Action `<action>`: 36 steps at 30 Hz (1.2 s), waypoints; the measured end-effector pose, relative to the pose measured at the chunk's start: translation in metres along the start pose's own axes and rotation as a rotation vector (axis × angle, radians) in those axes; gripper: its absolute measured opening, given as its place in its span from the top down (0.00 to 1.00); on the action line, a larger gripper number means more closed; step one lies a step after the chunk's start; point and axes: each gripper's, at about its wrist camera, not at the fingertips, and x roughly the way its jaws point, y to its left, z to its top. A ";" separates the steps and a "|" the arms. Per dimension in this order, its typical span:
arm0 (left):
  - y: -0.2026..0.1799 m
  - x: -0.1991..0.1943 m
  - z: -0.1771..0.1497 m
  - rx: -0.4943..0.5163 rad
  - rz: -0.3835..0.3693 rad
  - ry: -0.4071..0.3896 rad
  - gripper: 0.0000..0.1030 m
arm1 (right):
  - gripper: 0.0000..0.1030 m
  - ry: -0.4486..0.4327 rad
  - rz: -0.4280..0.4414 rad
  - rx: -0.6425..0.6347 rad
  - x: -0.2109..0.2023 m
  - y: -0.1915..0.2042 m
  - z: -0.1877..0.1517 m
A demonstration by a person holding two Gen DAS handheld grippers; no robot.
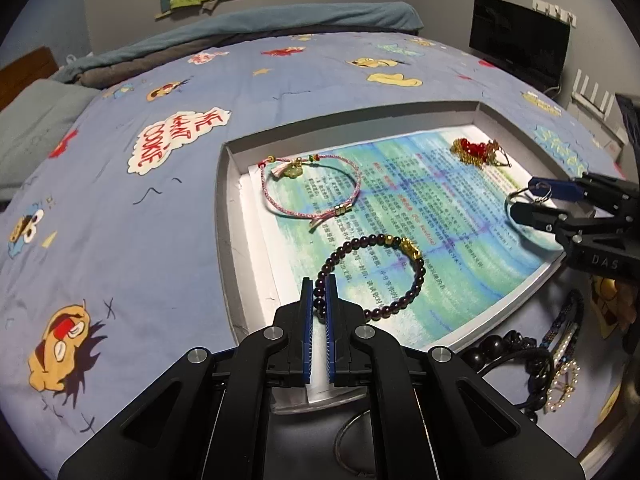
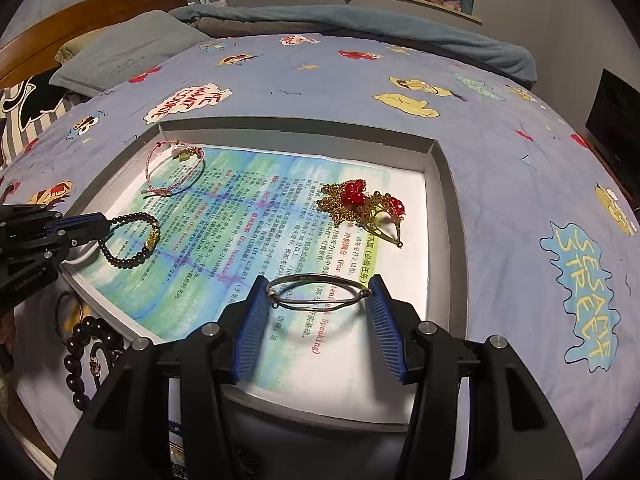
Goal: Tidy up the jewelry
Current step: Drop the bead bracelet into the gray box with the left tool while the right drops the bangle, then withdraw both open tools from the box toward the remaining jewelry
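Observation:
A shallow grey tray point(image 1: 230, 216) point(image 2: 452, 184), lined with a printed sheet, lies on the bed. My left gripper point(image 1: 319, 286) point(image 2: 105, 227) is shut on a dark beaded bracelet point(image 1: 416, 280) point(image 2: 132, 258) that rests on the sheet. My right gripper point(image 2: 318, 286) point(image 1: 524, 196) holds a thin silver bangle point(image 2: 316, 294) point(image 1: 510, 200) across its wide-set jaws, just above the sheet. A pink cord bracelet point(image 1: 310, 190) point(image 2: 172, 172) and a gold chain with red beads point(image 1: 476, 152) point(image 2: 364, 206) lie in the tray.
Outside the tray's near edge lies a heap of jewelry: black bead strands point(image 1: 504, 348) point(image 2: 86, 344) and a pearl and beaded piece point(image 1: 564, 368). The cartoon bedsheet point(image 1: 120, 240) surrounds the tray. A pillow point(image 2: 128, 50) and a dark monitor point(image 1: 520, 40) stand beyond.

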 end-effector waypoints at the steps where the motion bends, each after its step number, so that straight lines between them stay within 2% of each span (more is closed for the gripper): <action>1: 0.000 0.000 0.000 -0.002 -0.001 0.002 0.94 | 0.51 -0.001 0.000 0.000 0.000 0.000 0.000; 14: 0.001 0.001 -0.001 -0.007 -0.006 0.006 0.93 | 0.50 -0.010 0.006 -0.004 -0.001 0.000 -0.001; 15: 0.001 0.001 -0.001 -0.009 -0.009 0.004 0.91 | 0.50 -0.011 0.007 -0.003 -0.001 -0.001 -0.001; 17: 0.001 -0.001 -0.001 -0.015 -0.016 -0.005 0.89 | 0.40 -0.021 0.018 0.004 -0.004 -0.002 -0.001; 18: 0.001 -0.002 -0.001 -0.015 -0.016 -0.008 0.87 | 0.38 -0.023 0.021 0.007 -0.005 -0.002 0.000; 23: -0.001 -0.013 0.001 -0.013 -0.012 -0.047 0.79 | 0.38 -0.066 0.040 0.025 -0.018 -0.003 0.001; 27: -0.001 -0.027 0.002 -0.022 -0.005 -0.089 0.59 | 0.35 -0.111 0.047 0.038 -0.035 -0.004 0.001; 29: -0.001 -0.035 0.002 -0.028 -0.008 -0.101 0.52 | 0.29 -0.133 0.051 0.043 -0.044 -0.005 0.000; 33: -0.003 -0.055 0.001 -0.033 0.001 -0.133 0.30 | 0.17 -0.171 0.053 0.030 -0.065 -0.002 -0.003; 36: -0.005 -0.066 -0.003 -0.029 0.002 -0.138 0.26 | 0.12 -0.193 0.057 0.015 -0.081 0.000 -0.008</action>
